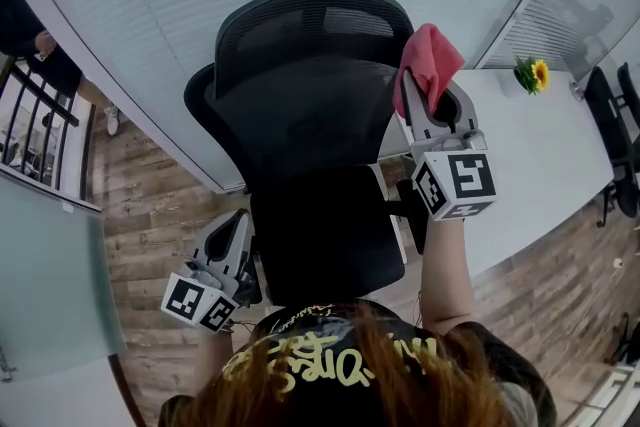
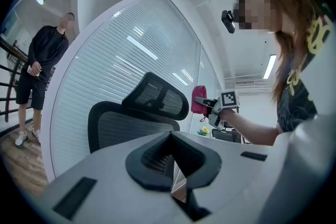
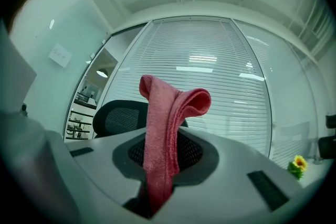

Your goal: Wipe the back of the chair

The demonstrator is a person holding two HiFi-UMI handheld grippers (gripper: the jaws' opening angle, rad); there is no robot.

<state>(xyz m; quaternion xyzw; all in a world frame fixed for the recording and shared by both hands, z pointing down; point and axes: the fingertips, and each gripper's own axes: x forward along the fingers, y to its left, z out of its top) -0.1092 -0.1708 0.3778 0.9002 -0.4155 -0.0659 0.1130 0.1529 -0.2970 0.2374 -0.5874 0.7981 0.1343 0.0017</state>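
right gripper (image 1: 413, 105) fingers clamped on pink-red cloth (image 1: 430, 65), just beside headrest (image 1: 315, 20) of black mesh chair (image 1: 300, 115). left gripper (image 2: 172, 165) fingers together, empty, low by seat (image 1: 325, 235). risk: unbraced chair swivels under wiping pressure.

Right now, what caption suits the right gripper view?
A red cloth clamped in the right claw, black mesh chair behind.

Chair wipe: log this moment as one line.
right gripper: shut on red cloth, raised beside headrest | left gripper: shut, empty, low beside seat
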